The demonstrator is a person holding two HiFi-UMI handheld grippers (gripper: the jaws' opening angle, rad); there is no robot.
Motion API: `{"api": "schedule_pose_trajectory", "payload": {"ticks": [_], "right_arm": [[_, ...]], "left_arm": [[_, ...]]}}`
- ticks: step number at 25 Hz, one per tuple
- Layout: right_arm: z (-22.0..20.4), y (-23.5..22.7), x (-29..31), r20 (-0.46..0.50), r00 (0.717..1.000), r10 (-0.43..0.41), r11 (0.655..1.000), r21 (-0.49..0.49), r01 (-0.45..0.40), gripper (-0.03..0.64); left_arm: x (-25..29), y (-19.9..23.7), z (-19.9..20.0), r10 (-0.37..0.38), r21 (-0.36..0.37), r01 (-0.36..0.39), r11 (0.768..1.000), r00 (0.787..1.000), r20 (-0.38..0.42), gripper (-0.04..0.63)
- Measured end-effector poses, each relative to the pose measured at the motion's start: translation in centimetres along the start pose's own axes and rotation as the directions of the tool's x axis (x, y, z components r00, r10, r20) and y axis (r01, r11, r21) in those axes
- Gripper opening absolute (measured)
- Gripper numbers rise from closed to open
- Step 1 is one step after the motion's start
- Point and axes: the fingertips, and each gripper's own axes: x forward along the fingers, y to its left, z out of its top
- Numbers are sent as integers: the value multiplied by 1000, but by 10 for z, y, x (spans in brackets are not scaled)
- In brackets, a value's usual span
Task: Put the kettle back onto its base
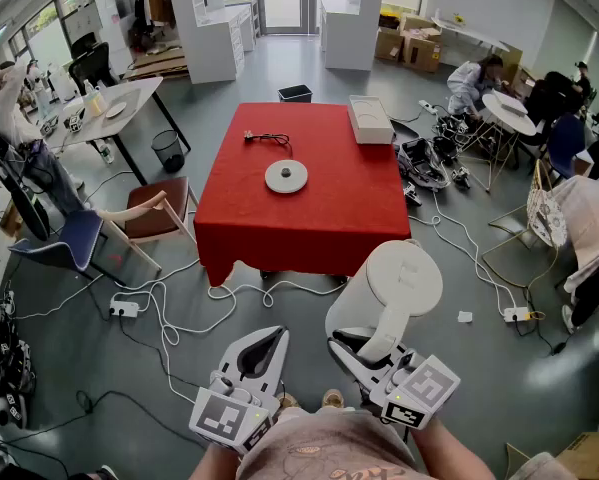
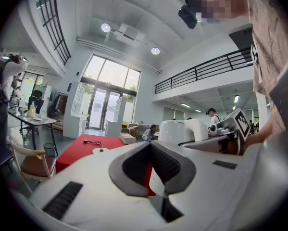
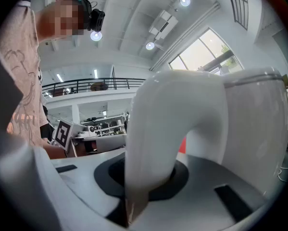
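The white kettle (image 1: 391,286) hangs in the air in front of the red table (image 1: 329,208), and my right gripper (image 1: 367,353) is shut on its handle (image 3: 156,129). In the right gripper view the kettle's body (image 3: 252,124) fills the right side. The round white base (image 1: 286,176) lies near the middle of the table, with its black cord (image 1: 267,138) behind it. My left gripper (image 1: 275,337) is level beside the kettle, shut and empty; its jaws (image 2: 151,146) point toward the table. The kettle (image 2: 178,131) also shows in the left gripper view.
A white box (image 1: 370,118) lies at the table's far right corner. Cables and a power strip (image 1: 125,309) trail over the floor before the table. A wooden chair (image 1: 157,218) stands to its left. People sit at round tables (image 1: 509,113) on the right.
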Motion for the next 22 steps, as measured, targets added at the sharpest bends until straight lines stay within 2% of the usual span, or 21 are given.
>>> {"api": "schedule_pose_trajectory", "payload": {"ticks": [18, 22], "right_arm": [[15, -32, -2, 11, 994, 110, 993, 29, -110, 60], [21, -40, -7, 16, 992, 127, 992, 6, -127, 60]], "left_arm": [[38, 8, 4, 55, 12, -55, 998, 998, 3, -8], [46, 6, 3, 66, 26, -66, 997, 998, 3, -8]]}}
